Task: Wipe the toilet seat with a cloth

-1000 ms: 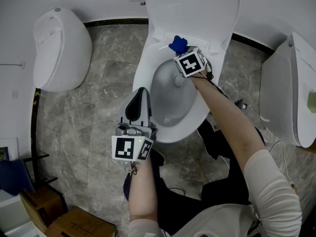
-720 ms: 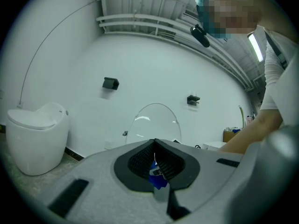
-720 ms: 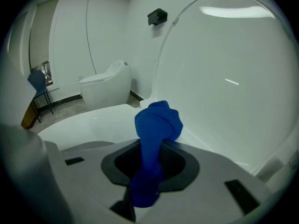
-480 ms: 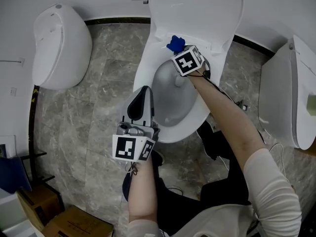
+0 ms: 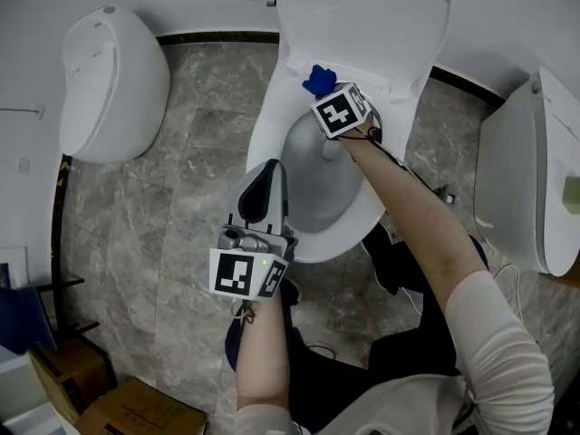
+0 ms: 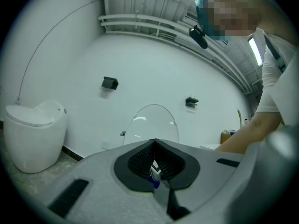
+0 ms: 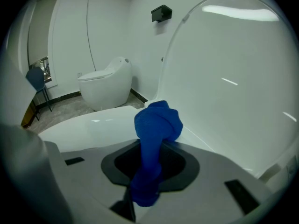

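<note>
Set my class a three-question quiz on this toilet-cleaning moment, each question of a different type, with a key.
1. True or false: the toilet lid is raised.
2. Which claw is clamped on the blue cloth? A) left claw B) right claw C) neither
3. Fill in: the cloth is held at the ____ end of the toilet seat, the end by the lid.

Key: 1 true; 2 B; 3 rear.
</note>
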`<state>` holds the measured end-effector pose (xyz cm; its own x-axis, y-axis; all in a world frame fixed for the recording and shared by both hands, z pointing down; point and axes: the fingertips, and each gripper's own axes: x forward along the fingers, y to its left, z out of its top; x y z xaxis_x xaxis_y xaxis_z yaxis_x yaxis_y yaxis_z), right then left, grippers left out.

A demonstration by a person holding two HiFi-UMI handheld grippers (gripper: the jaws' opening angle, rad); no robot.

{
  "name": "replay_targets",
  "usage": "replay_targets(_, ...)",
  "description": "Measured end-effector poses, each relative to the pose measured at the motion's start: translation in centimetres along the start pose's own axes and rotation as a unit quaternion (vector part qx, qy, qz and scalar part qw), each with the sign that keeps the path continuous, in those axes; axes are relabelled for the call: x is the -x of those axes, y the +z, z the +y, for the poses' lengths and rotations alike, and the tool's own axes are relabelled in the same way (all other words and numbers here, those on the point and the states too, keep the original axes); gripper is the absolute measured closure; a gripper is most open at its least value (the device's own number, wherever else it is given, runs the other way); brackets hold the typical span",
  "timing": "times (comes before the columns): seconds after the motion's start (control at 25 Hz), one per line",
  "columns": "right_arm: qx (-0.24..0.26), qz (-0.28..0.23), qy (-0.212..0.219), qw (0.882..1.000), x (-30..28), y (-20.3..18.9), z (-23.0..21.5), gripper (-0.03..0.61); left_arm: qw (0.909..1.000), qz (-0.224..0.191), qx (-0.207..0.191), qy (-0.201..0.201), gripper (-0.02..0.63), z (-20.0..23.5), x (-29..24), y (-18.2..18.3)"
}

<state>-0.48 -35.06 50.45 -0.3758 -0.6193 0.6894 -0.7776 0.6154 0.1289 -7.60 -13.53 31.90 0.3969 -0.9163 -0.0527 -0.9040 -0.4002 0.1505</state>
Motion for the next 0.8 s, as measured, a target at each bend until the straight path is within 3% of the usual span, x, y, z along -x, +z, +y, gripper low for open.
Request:
replay_targets(0.4,0.018,0.000,0.008,1.000,-0.6,0.7,1.1,0.488,0.9999,-0.009,0.004,-0.004,0.604,0.0,0.1,0.7)
replay_targets(0.8,0.004,-0.008,0.025,1.000,-0.9,1.3,2.0,0.488,1.0000,0.000,0.004,0.000,0.604,0.4,0.1,-0.1)
